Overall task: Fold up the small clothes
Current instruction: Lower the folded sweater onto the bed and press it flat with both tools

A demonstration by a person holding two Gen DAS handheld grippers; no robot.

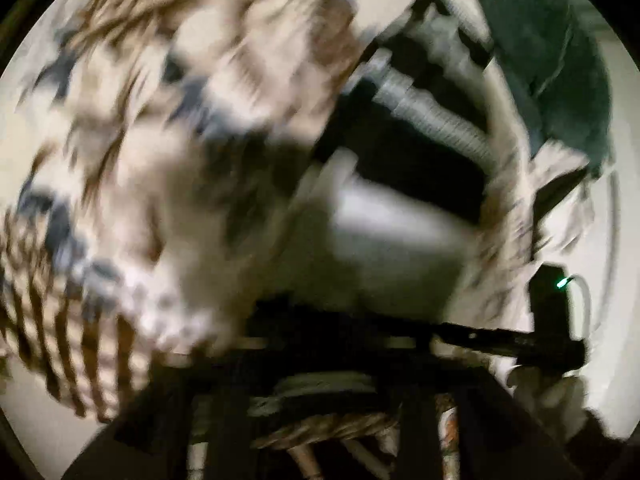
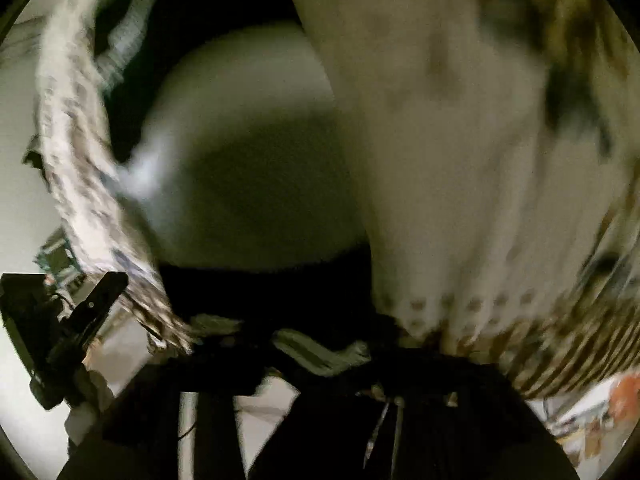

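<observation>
Both my feeds are heavily smeared, so I report only the large shapes.

On the left wrist view a cream garment with brown and blue-grey print fills the left and upper part of the picture, its striped hem low on the left. It hangs right in front of the lens. My left gripper is a dark mass along the bottom edge, with cloth bunched against it; I cannot tell whether its fingers are apart or pressed on the fabric. To the right a black device with a green light shows, which I take to be the other gripper seen from the side. A dark green cloth lies at upper right on the pale surface.

On the right wrist view the same garment drapes down the right half, its dotted and striped hem meeting the dark body of my right gripper at the bottom. The fabric touches the gripper there, but blur hides the fingers, so I cannot tell their state. A narrow printed strip of the cloth runs down the left side toward a black clamp-like device at lower left.

No container is clear enough in either feed for me to name one.
</observation>
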